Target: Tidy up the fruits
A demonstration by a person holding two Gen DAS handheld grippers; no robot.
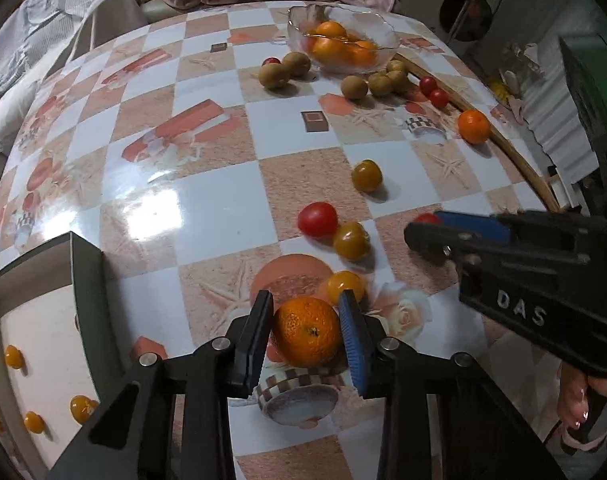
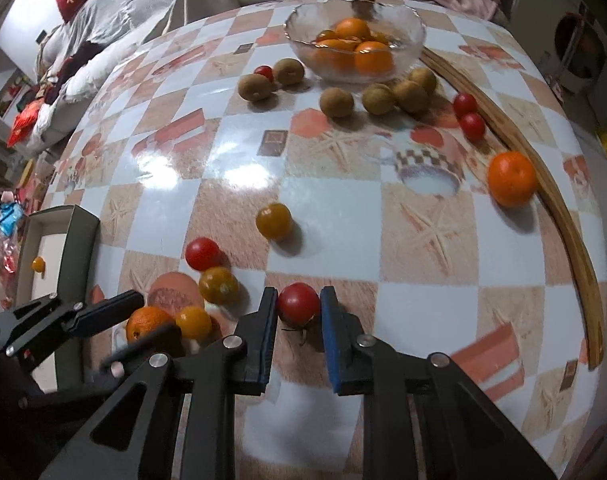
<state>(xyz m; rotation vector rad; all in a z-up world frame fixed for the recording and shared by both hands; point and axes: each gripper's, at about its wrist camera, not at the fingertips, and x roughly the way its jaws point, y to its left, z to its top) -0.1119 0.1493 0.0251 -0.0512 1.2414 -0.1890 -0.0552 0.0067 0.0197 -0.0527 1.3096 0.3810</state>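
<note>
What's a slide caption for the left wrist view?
Left gripper closes around a round orange mandarin on the checkered tablecloth.

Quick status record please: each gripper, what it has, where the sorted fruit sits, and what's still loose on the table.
left gripper: closed on an orange
right gripper: fingers either side of a red tomato, contact looks made
glass bowl: far end of table, holds oranges
box: left edge, holds small yellow tomatoes
loose orange: right side, against the wooden strip
loose brown fruits: clustered in front of the bowl
loose tomatoes: red and yellow, mid-table
table: checkered glossy cloth
</note>
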